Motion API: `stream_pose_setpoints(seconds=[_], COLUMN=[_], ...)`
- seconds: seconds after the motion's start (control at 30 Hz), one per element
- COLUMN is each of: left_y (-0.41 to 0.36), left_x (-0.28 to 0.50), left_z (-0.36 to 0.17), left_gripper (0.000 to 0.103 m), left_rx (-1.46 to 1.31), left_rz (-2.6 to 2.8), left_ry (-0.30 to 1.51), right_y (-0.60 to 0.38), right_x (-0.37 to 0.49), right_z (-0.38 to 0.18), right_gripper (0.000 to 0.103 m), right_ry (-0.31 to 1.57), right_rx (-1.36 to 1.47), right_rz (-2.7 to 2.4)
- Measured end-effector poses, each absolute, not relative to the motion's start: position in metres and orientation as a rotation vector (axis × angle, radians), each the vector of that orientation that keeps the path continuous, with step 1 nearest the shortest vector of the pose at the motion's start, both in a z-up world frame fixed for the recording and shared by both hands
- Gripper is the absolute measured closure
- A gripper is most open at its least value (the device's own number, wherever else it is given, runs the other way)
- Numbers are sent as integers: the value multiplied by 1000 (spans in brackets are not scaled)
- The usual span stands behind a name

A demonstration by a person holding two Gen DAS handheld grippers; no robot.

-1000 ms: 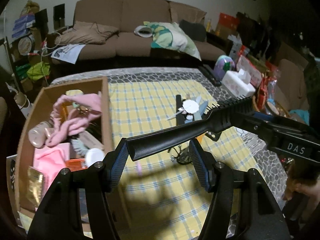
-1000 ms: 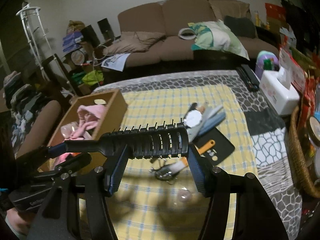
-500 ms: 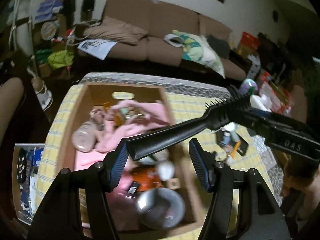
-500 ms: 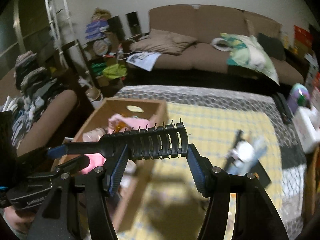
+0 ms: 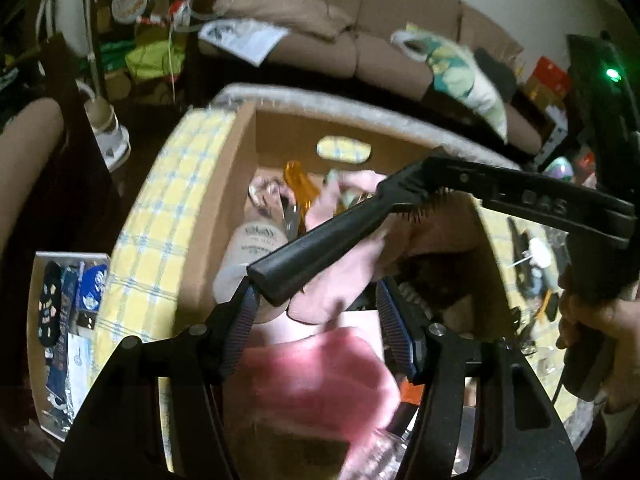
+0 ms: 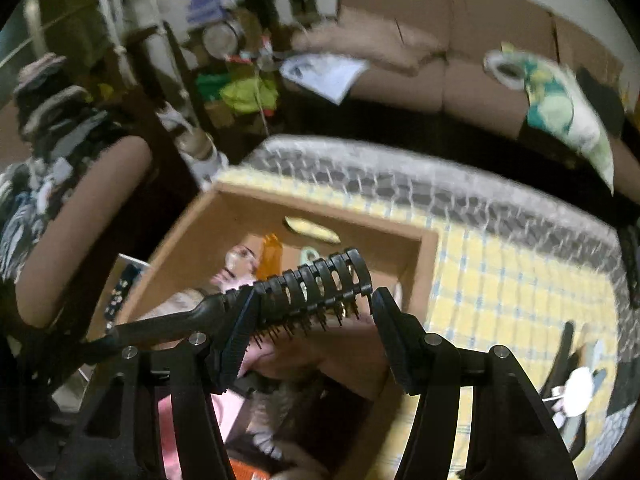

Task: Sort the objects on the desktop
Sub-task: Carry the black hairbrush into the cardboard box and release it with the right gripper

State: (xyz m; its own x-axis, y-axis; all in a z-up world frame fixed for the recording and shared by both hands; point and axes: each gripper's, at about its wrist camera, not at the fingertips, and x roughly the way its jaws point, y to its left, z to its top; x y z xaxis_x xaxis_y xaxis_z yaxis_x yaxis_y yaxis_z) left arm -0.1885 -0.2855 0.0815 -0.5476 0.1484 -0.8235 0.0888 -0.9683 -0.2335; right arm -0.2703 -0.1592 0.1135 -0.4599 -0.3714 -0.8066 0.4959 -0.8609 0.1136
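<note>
Black vented plastic hairbrush is held in the air between both grippers, over the open brown cardboard box that sits on the yellow-and-blue checked tablecloth. Left gripper: handle end of the brush rests against the left blue-ribbed finger pad, the right pad stands clear of it, so I can't tell whether this one is really clamping or just supporting the handle. Right gripper: brush head sits between the fingertips with its bristles pointing down, the left pad touching the head near the neck and the right pad close to the tip of the head; contact on that side is not clear, so the grip is uncertain here too. Seen from the left wrist, the right gripper's black body comes in from the right with a person's hand wrapped round it. Inside the box: crumpled pale pink cloth, flat brighter pink piece, white plastic bottle with printed label, translucent orange item near the far wall. More small items lie on the tablecloth to the right of the box, including a white round disc. Brown sofa behind the table; both views motion-blurred.
</note>
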Motion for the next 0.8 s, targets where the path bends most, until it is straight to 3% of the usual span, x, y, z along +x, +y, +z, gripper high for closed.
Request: stream_pose_setpoints(seconds=[0.17, 0.23, 0.43, 0.53, 0.57, 0.7, 0.8], left_y=[-281, -281, -275, -263, -255, -229, -205], left_x=[-187, -183, -162, -150, -144, -128, -117], left_z=[78, 82, 106, 117, 120, 129, 133], left_gripper=[37, 30, 8, 6, 0, 0, 0], left_rx=[-1471, -1453, -1376, -1338, -1333, -1306, -1299], left_rz=[2730, 2747, 2764, 2751, 2741, 2713, 2686], left_ry=[-363, -353, -396, -398, -393, -393, -384], right_y=[-168, -162, -130, -110, -102, -73, -53], right_x=[-281, -276, -255, -240, -233, -202, -180], right_z=[89, 94, 122, 134, 138, 151, 155], right_gripper=[40, 30, 19, 15, 13, 0, 0], right_ry=[313, 291, 246, 276, 283, 314, 336], right_rx=[1282, 1242, 1185, 1158, 1142, 1076, 1055], right_rz=[-2334, -2340, -2386, -2436, -2454, -2528, -2553])
